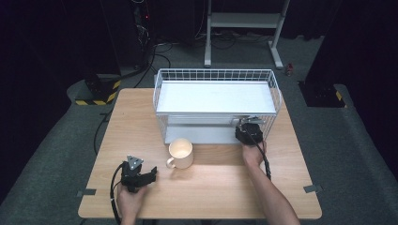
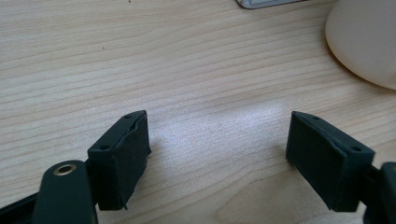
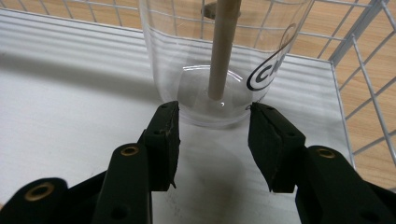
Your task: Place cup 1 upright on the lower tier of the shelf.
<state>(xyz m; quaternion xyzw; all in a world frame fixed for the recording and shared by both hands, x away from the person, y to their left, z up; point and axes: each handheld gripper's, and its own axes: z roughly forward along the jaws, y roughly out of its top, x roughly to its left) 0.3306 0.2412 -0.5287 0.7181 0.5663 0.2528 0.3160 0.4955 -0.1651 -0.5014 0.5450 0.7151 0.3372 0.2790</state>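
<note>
A clear glass (image 3: 224, 56) with a black logo stands on the lower white shelf (image 3: 70, 93) of a wire rack (image 1: 216, 72), with a wooden stick (image 3: 223, 46) upright inside it. My right gripper (image 3: 212, 140) is open right in front of the glass's base, its jaws just short of the glass on either side. In the high view the right gripper (image 1: 247, 129) reaches under the rack's top shelf. A cream mug (image 1: 181, 152) stands on the table in front of the rack. My left gripper (image 1: 151, 175) rests open low over the wood, left of the mug (image 2: 364, 42).
The rack's wire side wall (image 3: 364, 70) is close on the right of the glass. The wooden table (image 1: 211, 187) has bare space in front of the mug. A metal stand (image 1: 244, 21) is on the floor behind the table.
</note>
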